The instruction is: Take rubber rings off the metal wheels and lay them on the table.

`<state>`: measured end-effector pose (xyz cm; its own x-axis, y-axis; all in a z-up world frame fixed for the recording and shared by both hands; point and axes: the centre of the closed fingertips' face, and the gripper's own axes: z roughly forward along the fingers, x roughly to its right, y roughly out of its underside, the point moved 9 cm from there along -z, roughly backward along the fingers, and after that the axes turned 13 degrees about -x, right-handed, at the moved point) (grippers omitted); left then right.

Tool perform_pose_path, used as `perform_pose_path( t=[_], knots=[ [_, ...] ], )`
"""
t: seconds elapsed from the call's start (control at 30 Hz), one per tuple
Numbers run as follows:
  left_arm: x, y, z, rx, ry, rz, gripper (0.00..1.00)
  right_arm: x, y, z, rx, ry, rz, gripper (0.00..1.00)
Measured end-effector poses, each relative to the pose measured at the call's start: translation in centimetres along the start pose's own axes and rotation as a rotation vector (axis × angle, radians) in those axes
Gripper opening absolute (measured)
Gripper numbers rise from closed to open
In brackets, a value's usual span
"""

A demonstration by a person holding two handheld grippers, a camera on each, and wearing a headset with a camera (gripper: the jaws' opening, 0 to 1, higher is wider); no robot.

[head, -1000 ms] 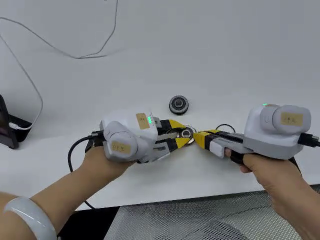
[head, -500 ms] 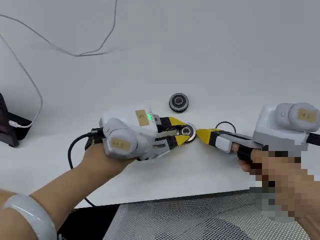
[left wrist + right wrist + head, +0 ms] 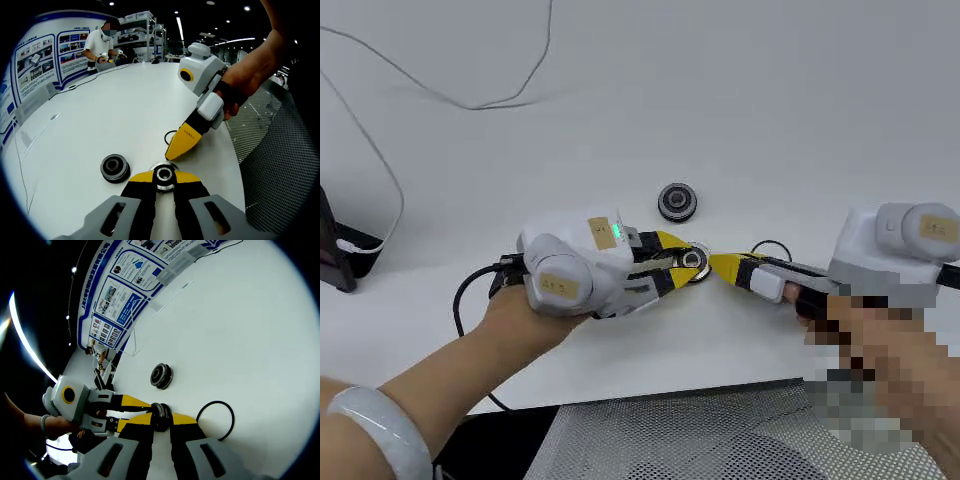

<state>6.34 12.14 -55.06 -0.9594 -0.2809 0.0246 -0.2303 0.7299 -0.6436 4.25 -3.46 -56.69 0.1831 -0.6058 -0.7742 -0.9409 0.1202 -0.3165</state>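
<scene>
The white table (image 3: 800, 120) is taking up most of the head view, and I am working just below its middle. My left claw (image 3: 682, 262) is clamping one metal wheel (image 3: 695, 262) by its rim between the yellow jaws, close to the table top. My right claw (image 3: 715, 263) is coming in from the right of the frame, its jaws pressed close together and the tips touching or just beside that wheel's edge. I cannot tell whether they are pinching anything there.

The clamped wheel is showing a shiny metal outer rim in the left gripper view, so I am judging it to be mostly or wholly stripped. A second wheel (image 3: 677, 202) is sitting above it in the frame, near but apart, and it is looking dark around the outside, so its rubber is probably waiting to come off.

One loose ring (image 3: 772, 250) is lying flat on the table just right of my right claw's tips.

So I am reckoning the job is about midway: one ring laid down, one wheel in hand, one wheel left untouched.
</scene>
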Motion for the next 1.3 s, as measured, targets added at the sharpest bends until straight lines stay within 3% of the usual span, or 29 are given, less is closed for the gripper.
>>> perform_pose_path(
  t=[0.23, 0.57, 0.93, 1.3],
  knots=[
    [0.01, 0.01, 0.02, 0.001, -0.001, -0.003, 0.12, -0.19, 0.53, 0.86, -0.048, 0.002, -0.022, 0.18],
    [0.05, -0.02, 0.00, 0.004, -0.003, -0.005, 0.12, -0.64, 0.48, 0.47, -0.047, -0.022, -0.011, 0.16],
    [0.03, 0.15, 0.00, 0.009, -0.002, -0.005, 0.12, -0.22, 0.72, 0.10, -0.023, -0.093, 0.065, 0.16],
    [0.05, 0.13, -0.02, 0.009, -0.002, -0.008, 0.12, 0.12, 0.73, 0.24, -0.014, -0.055, 0.049, 0.04]
  ],
)
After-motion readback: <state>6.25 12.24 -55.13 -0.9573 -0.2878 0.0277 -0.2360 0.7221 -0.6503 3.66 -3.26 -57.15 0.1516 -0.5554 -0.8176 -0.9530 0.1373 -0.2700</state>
